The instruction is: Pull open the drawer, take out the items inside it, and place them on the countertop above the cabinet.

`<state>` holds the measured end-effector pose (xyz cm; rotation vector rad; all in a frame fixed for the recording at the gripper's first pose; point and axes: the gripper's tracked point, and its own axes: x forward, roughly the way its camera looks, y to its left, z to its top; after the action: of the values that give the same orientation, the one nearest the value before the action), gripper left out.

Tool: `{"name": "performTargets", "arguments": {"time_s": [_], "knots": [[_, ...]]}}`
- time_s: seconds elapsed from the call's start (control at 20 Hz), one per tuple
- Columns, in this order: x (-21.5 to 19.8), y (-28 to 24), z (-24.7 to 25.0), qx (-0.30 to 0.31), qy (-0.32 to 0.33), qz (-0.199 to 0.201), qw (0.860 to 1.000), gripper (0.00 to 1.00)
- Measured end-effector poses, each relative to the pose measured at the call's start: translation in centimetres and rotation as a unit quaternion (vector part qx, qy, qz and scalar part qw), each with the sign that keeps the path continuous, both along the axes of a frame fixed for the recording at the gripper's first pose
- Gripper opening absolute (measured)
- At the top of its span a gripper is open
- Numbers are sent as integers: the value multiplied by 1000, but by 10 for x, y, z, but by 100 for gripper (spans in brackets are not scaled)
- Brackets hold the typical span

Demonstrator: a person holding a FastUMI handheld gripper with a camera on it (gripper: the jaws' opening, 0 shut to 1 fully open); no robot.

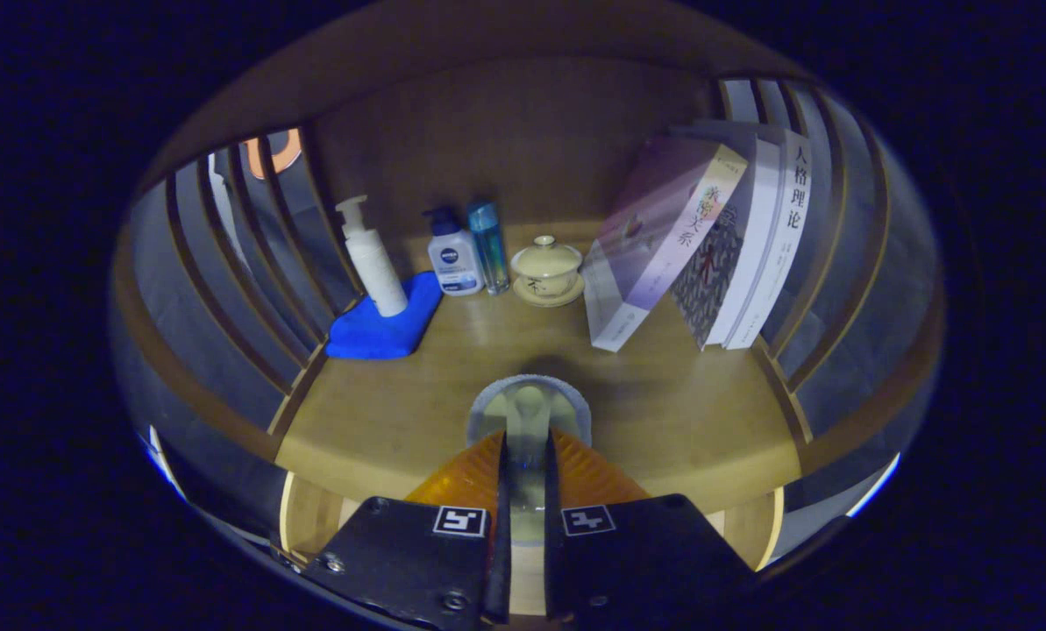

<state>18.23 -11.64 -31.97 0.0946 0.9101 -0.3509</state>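
Observation:
My gripper [527, 443] is shut on a clear glass cup [530, 403], which sits between the fingers [466, 478] with its rounded end poking out ahead of them. The cup hangs just over the front part of the wooden countertop [382, 412]; whether it touches the wood I cannot tell. Below the counter's front edge, pale wooden walls of the pulled-out drawer [305, 517] show on both sides of the fingers. The gripper hides the drawer's inside.
At the back of the countertop stand a white pump bottle [369, 258] on a blue cloth [382, 329], a white-and-blue bottle [454, 256], a slim blue bottle [489, 245] and a lidded tea bowl [547, 270]. Leaning books [689, 237] fill the right. Slatted walls close both sides.

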Motion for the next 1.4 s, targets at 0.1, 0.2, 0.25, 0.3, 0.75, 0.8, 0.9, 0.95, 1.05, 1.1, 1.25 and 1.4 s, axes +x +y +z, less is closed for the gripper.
{"name": "performTargets", "arguments": {"time_s": [0.1, 0.2, 0.25, 0.3, 0.75, 0.8, 0.9, 0.95, 1.05, 1.1, 1.25, 1.4], "knots": [[9, -1, -1, -5, 3, 0, 1000, 18], [16, 1, -3, -2, 6, -1, 1000, 18], [20, 2, -5, -2, 8, 1, 1000, 18], [22, 2, -8, -4, 10, 1, 1000, 18], [32, -4, -30, -6, 30, -12, 999, 19], [34, -1, -30, -1, 26, -10, 1000, 21], [32, -1, -28, -4, 25, -4, 1000, 27], [31, -2, -28, -9, 20, 0, 1000, 31], [30, 2, -21, -18, 0, 9, 1000, 37], [26, 3, -14, -21, -10, 16, 1000, 41], [14, 9, 4, -27, -39, 23, 999, 54], [-4, 23, 24, -20, -68, 39, 997, 66]]}}
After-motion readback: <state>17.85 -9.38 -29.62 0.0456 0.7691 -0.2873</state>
